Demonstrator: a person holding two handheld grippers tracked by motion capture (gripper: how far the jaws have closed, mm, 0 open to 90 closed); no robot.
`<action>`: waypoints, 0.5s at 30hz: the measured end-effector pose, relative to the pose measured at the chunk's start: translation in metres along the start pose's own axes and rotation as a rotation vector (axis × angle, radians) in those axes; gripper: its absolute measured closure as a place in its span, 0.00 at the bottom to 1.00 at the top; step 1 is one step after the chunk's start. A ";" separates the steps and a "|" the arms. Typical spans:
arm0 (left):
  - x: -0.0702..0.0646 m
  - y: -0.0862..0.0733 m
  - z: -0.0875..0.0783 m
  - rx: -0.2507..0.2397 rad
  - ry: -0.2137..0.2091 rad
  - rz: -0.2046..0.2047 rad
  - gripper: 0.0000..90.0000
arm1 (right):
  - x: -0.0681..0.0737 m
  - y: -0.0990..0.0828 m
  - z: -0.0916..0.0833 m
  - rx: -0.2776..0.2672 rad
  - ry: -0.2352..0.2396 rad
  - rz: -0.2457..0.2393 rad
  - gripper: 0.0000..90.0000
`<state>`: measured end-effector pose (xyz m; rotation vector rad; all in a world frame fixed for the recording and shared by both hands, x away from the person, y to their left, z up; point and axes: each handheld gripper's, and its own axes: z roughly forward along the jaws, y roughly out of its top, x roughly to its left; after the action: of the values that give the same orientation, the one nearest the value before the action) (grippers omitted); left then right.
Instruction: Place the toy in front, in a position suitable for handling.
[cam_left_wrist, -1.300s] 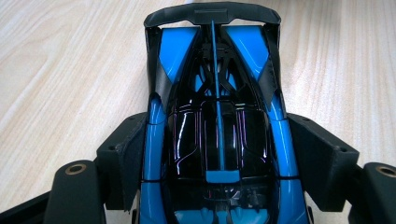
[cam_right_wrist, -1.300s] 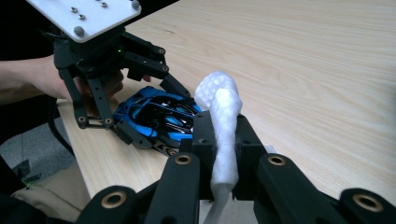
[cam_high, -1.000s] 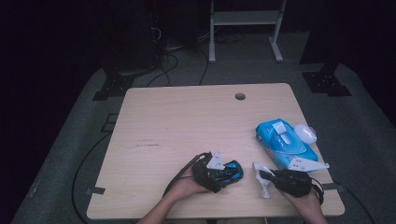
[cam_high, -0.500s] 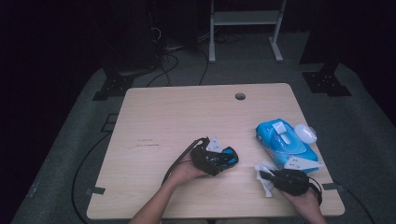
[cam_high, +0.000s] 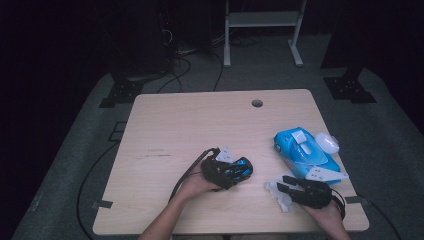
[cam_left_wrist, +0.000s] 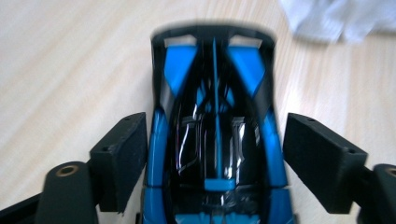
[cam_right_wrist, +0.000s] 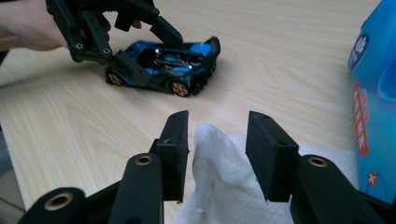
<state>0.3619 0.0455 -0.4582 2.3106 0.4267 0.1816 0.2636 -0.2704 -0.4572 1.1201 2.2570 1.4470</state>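
a dark lab: bare wooden table (cam_high: 200, 125), floor cables (cam_high: 195, 65), equipment stands (cam_high: 262, 30).

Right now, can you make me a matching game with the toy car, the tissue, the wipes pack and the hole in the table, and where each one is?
Things:
1. toy car
2. tissue
3. wipes pack
4. hole

Places:
A. near the table's far edge
B. between the left claw's jaws
C. on the table's right side, beside a white oval thing
D. on the table between the right claw's open jaws

Pairs: 1-B, 2-D, 3-C, 4-A
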 end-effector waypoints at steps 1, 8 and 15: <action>-0.001 0.002 -0.002 -0.010 0.002 -0.001 0.22 | 0.000 0.000 -0.001 -0.002 -0.001 -0.001 0.63; -0.004 0.002 -0.017 -0.053 0.014 -0.007 0.18 | 0.001 0.004 -0.007 -0.041 0.023 0.007 0.57; -0.001 -0.005 -0.044 -0.104 0.056 -0.007 0.16 | 0.003 0.008 -0.008 -0.055 0.038 0.000 0.53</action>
<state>0.3487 0.0779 -0.4309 2.2057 0.4431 0.2596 0.2609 -0.2717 -0.4459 1.0847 2.2280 1.5331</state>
